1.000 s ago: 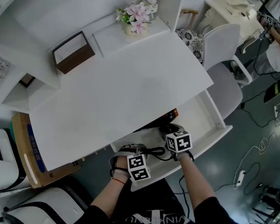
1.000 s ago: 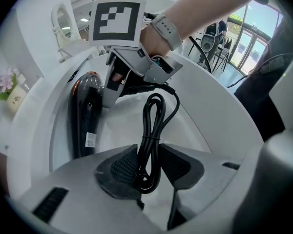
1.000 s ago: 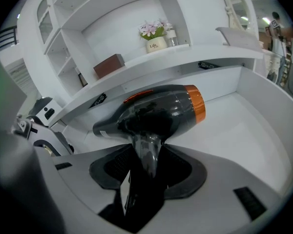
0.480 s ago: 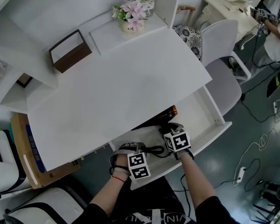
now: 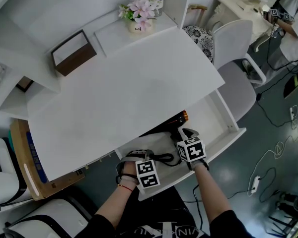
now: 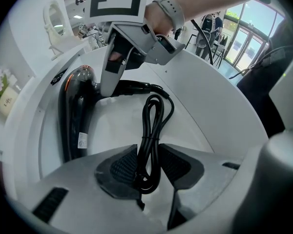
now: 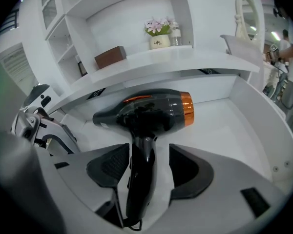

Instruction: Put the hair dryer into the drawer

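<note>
Black cord (image 6: 154, 126) is pinched in the left hand-held gripper (image 6: 149, 167); the hair dryer (image 7: 151, 111) lies in the drawer (image 7: 244, 126), barrel along its back edge, orange end rightward, handle pointing frontward between the right hand-held gripper's (image 7: 149, 167) jaws, spread clear and just opening

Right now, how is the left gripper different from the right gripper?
On the left gripper, the fingers pinch the black cord; on the right gripper, they stand apart round the hair dryer handle, not squeezing, and have just been opening. The left gripper sits near the front of the drawer; the right gripper reaches further in. Both point down into the drawer.
</note>
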The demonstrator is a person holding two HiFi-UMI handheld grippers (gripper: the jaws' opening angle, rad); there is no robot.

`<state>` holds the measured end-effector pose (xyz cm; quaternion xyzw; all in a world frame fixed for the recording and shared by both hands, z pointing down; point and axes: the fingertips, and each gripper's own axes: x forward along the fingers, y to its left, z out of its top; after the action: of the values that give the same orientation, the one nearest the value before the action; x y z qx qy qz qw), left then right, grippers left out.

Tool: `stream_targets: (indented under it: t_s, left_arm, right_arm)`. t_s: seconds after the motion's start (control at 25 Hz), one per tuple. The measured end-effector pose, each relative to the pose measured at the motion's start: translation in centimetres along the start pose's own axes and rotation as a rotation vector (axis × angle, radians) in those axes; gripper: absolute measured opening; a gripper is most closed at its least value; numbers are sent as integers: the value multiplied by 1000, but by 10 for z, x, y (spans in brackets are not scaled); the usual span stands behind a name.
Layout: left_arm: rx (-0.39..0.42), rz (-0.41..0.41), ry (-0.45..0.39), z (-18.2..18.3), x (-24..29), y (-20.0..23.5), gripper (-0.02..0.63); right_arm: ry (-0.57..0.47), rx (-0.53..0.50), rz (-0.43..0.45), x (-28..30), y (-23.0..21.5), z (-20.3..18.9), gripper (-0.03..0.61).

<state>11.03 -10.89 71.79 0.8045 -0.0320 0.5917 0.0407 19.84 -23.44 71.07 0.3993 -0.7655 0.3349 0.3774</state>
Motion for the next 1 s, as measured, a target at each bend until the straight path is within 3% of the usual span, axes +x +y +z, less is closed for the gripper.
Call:
stream_targets:
  t_s: [0.6,1.0]
  left_arm:
    - [3,13,0,-3,3,1,147]
    - [21,99,5,-7,-10,9,187]
  right_arm:
    - [-40,19,6,-7,8,6,232]
    - [-73,18,-19,-19,12,8,232]
